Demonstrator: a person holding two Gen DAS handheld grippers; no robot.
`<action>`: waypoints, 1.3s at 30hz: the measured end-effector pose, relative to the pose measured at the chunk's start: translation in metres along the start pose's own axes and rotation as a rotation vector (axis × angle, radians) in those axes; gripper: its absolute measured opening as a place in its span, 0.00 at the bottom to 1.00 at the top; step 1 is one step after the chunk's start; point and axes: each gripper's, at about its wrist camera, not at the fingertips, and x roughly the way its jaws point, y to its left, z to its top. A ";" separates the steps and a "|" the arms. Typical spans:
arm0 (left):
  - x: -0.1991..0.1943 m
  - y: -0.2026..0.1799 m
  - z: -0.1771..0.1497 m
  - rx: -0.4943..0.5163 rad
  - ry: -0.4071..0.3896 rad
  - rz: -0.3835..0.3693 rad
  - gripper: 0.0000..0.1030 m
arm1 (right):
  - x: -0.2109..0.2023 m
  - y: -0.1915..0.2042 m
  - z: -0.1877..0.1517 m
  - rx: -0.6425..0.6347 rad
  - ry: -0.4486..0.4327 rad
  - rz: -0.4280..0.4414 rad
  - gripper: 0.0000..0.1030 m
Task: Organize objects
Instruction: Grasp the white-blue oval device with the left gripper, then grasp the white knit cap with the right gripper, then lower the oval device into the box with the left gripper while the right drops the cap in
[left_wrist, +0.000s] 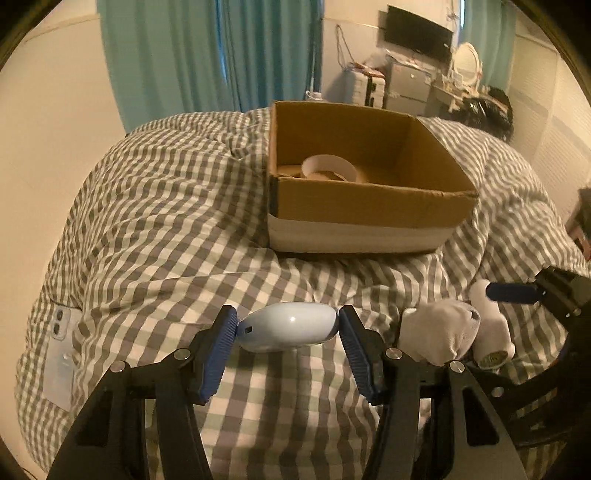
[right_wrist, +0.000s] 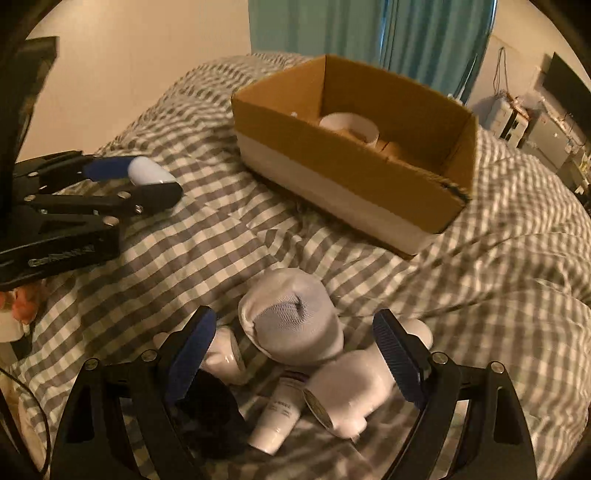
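While the left gripper (left_wrist: 287, 328) pinches a pale blue oval device (left_wrist: 290, 328) end to end between its blue pads, lifted off the checked duvet (left_wrist: 166, 221), the right gripper (right_wrist: 295, 356) hangs with its fingers spread wide over a small heap of things. Straight ahead of the left gripper, well apart from it, sits an open cardboard box (left_wrist: 369, 218) with a white band along its lower wall; inside lies a white roll of tape (left_wrist: 330, 167). To the right of the left gripper, just beside its right finger, lies a rolled white sock (left_wrist: 439, 332).

Between the right gripper's fingers, the same sock bundle (right_wrist: 291, 321) sits nearest the tips. Below it, closer to the gripper's body, lie a white tube (right_wrist: 277, 417) and a white bottle-like item (right_wrist: 351, 387) on its side, touching each other. A dark bundle (right_wrist: 210, 406) rests by the left finger, with a small white jar (right_wrist: 225, 354) just ahead of it. The box (right_wrist: 332, 192) stands ahead and slightly right. Far to the left, the other gripper (right_wrist: 147, 177) shows with the blue device (right_wrist: 151, 171).
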 end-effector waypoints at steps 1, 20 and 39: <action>0.001 0.001 0.001 -0.009 -0.007 0.005 0.56 | 0.003 0.002 0.002 -0.006 0.010 -0.002 0.82; -0.008 0.005 -0.002 -0.046 -0.037 -0.006 0.56 | -0.019 0.011 0.009 0.012 -0.054 -0.085 0.53; -0.047 0.009 0.104 0.017 -0.151 -0.052 0.56 | -0.127 -0.048 0.101 0.109 -0.357 -0.087 0.52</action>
